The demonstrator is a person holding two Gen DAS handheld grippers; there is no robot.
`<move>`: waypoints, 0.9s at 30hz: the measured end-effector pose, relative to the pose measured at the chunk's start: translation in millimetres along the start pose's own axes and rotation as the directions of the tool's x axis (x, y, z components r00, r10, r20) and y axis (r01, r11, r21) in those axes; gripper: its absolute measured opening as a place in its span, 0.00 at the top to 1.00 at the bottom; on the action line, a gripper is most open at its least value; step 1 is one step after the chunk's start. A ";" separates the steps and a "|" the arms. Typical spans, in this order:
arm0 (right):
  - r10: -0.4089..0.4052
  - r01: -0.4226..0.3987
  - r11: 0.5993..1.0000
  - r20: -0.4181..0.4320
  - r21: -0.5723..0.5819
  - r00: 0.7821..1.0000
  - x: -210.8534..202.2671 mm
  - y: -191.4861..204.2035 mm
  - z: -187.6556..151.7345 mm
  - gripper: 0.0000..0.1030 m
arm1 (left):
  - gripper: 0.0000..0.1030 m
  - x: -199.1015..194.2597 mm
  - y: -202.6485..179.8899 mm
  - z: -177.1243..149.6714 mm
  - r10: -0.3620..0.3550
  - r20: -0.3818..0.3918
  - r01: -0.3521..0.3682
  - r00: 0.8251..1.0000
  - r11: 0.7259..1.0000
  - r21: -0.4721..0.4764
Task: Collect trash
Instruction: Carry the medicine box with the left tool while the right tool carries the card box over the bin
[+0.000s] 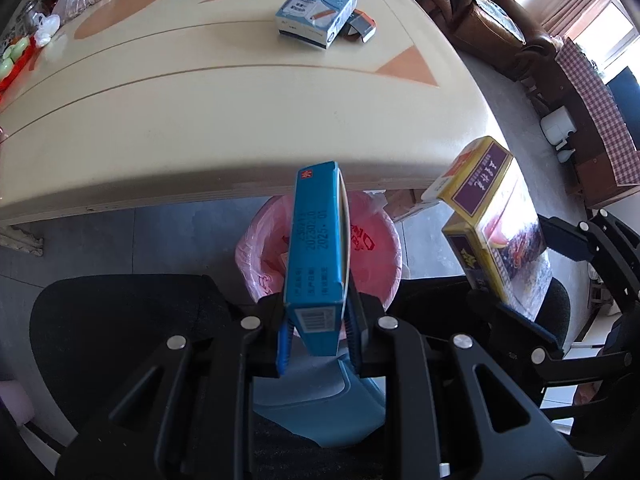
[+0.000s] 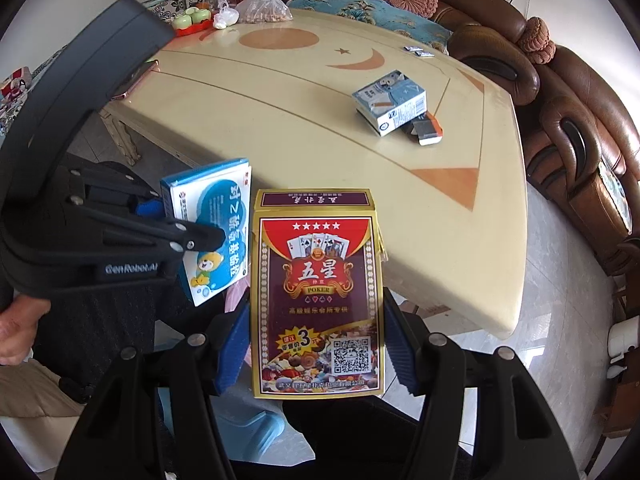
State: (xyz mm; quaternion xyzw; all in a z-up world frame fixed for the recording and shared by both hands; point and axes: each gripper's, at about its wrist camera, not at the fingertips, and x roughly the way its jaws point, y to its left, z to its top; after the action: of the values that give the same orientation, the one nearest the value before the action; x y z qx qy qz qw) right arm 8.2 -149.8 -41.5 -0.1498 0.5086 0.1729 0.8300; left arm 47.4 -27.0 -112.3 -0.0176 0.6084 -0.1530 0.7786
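My left gripper (image 1: pixel 318 322) is shut on a blue medicine box (image 1: pixel 316 240), held upright above a pink-lined trash bin (image 1: pixel 376 256) on the floor by the table edge. The same box shows in the right wrist view (image 2: pixel 212 232). My right gripper (image 2: pixel 316 344) is shut on a gold and maroon poker card box (image 2: pixel 316 292), held off the table's near edge; it also shows in the left wrist view (image 1: pixel 488 220), to the right of the bin. A white and blue box (image 1: pixel 318 10) and a small dark packet (image 1: pixel 360 26) lie on the cream table (image 1: pixel 200 120).
A bag of nuts (image 2: pixel 264 8), green cups on a red tray (image 2: pixel 192 20) and a phone (image 2: pixel 136 80) sit at the table's far side. A brown leather sofa (image 2: pixel 580 120) runs along the right. A black chair (image 1: pixel 120 340) stands beside the bin.
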 end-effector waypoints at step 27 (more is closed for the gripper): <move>0.069 -0.044 0.986 -0.156 0.161 0.985 134.5 -24.4 -42.6 0.43 | 0.78 125.5 0.3 9.3 0.032 -0.131 -0.029 0.991 0.999 0.029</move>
State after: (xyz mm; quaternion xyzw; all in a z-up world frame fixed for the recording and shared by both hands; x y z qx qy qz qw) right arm 42.0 -171.6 -178.9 -0.0831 0.5899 0.1432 0.7903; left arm 83.1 -60.7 -228.2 0.0125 0.6563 -0.1502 0.7393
